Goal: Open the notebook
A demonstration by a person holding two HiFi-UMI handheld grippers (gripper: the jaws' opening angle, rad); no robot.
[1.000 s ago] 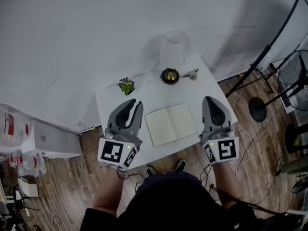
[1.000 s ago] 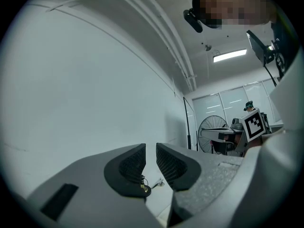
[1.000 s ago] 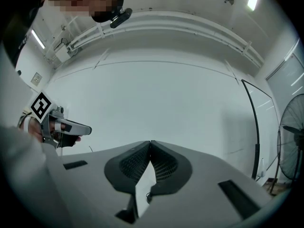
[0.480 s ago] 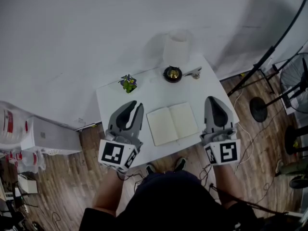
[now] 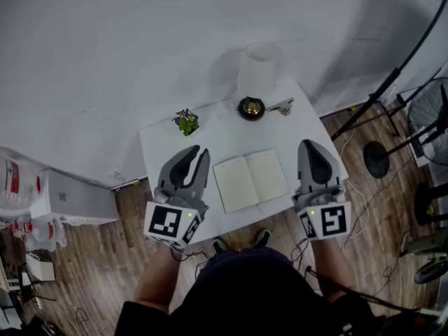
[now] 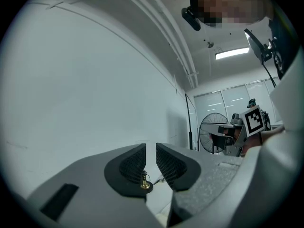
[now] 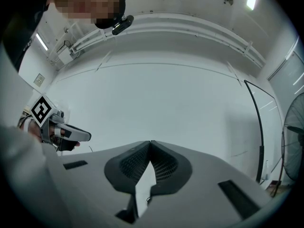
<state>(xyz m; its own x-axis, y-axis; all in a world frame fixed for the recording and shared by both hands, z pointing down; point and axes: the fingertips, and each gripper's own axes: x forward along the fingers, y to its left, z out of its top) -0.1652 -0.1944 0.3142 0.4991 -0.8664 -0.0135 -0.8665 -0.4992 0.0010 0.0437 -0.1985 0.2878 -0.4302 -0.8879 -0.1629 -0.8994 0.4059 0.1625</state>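
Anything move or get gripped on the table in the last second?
Nothing visibly changed. The notebook still lies open on the table. The left gripper, jaws apart, and the right gripper, jaws shut, stay empty on either side of it.

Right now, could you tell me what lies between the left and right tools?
The open notebook lies on the table between them; the head view shows it.

Grey left gripper (image 5: 198, 151) and right gripper (image 5: 311, 145) carry black-and-white marker cubes (image 5: 170, 223).

Head view overhead, other 2 level, facing wall (image 6: 85, 80)
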